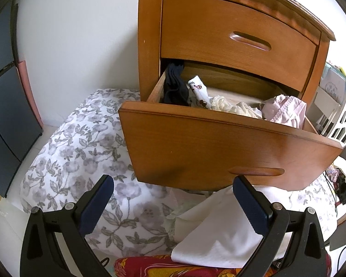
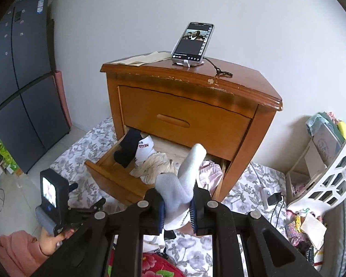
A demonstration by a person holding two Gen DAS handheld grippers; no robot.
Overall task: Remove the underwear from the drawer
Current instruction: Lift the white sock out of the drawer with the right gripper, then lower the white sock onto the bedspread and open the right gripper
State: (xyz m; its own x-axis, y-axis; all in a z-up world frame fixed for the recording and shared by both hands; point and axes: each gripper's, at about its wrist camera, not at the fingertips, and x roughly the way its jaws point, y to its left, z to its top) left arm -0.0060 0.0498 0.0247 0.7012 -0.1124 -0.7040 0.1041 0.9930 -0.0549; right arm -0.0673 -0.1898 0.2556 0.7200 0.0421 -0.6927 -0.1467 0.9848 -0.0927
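1. The right tool (image 2: 177,210) was clamped on a white garment (image 2: 182,180), held above the open drawer (image 2: 108,173).
2. The left tool (image 1: 173,198) stood apart, empty, below the drawer front (image 1: 219,147).
3. More underwear (image 1: 237,108) lay inside the drawer, beside dark socks (image 1: 175,87).
4. A phone (image 2: 192,43) stood on the nightstand (image 2: 242,87).

Open drawer (image 1: 219,147) with underwear (image 1: 283,110), socks (image 1: 175,87).
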